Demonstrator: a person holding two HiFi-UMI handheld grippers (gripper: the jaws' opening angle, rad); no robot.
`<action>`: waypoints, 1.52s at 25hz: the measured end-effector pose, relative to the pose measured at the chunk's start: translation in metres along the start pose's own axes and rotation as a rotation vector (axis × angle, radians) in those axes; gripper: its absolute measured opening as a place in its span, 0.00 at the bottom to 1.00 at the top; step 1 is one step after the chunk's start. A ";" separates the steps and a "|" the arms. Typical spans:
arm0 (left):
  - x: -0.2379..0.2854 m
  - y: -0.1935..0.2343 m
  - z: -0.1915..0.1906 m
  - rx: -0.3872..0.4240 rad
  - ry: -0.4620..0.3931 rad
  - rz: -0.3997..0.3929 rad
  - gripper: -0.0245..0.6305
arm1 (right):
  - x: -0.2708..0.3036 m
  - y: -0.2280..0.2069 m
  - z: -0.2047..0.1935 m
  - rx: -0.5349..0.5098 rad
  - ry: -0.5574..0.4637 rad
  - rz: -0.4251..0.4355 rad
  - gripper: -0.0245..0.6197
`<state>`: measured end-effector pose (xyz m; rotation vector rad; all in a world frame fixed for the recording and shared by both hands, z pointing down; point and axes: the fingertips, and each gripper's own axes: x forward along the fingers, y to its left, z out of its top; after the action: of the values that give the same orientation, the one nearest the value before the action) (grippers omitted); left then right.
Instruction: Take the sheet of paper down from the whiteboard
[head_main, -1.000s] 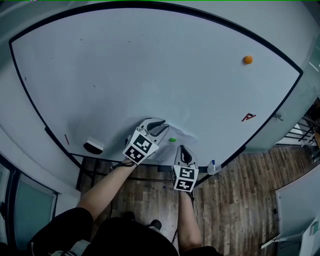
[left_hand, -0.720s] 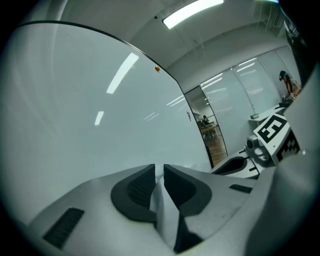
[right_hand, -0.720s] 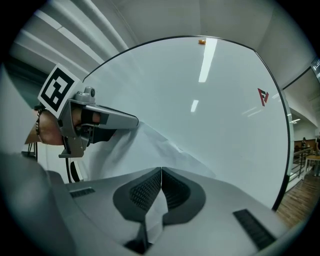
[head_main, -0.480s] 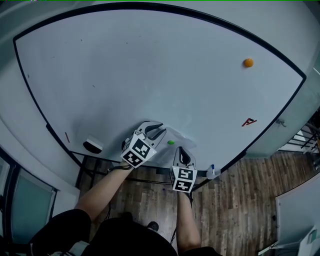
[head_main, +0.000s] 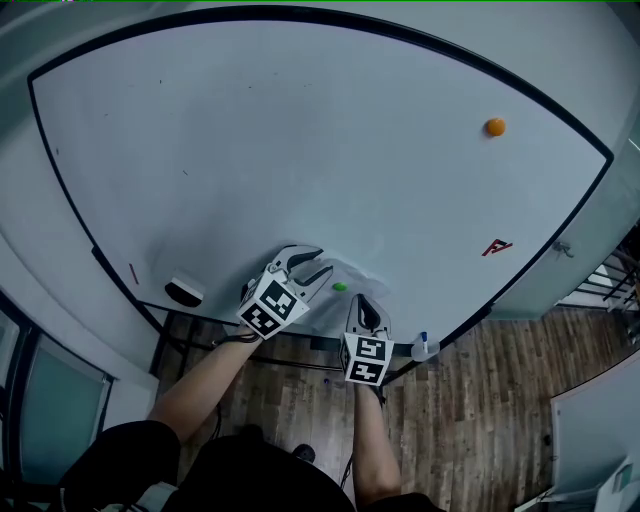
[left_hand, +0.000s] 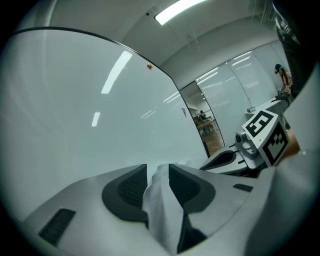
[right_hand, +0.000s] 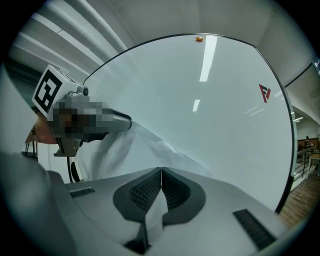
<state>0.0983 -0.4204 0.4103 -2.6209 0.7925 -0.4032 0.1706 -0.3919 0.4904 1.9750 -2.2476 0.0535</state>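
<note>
The sheet of paper is way down low on the whiteboard, right by the bottom edge. It's rumpled and peeling away from the surface, not lying flat. There's a little green magnet at its lower left part.

Both tools have hold of the sheet. The left gripper has a bunched fold pinched in its jaws, which stand only narrowly apart around the wad. The right gripper is clamped tight on the lower edge, jaws basically together with just thin paper between them. The sheet runs between the two.

Further out there's an orange magnet at the board's upper right and a red mark at lower right. An eraser sits on the ledge at left, with wood floor underneath.
</note>
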 end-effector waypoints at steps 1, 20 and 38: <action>0.001 0.001 -0.002 0.002 0.009 0.005 0.22 | 0.000 0.000 0.000 0.001 -0.001 0.000 0.08; -0.016 0.022 -0.054 -0.096 0.097 0.064 0.07 | 0.013 0.017 -0.009 -0.036 0.025 0.004 0.08; -0.027 0.016 -0.081 -0.123 0.104 0.005 0.07 | 0.036 0.033 -0.025 -0.034 0.050 -0.054 0.26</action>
<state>0.0386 -0.4388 0.4712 -2.7296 0.8830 -0.5088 0.1353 -0.4203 0.5222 1.9928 -2.1494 0.0582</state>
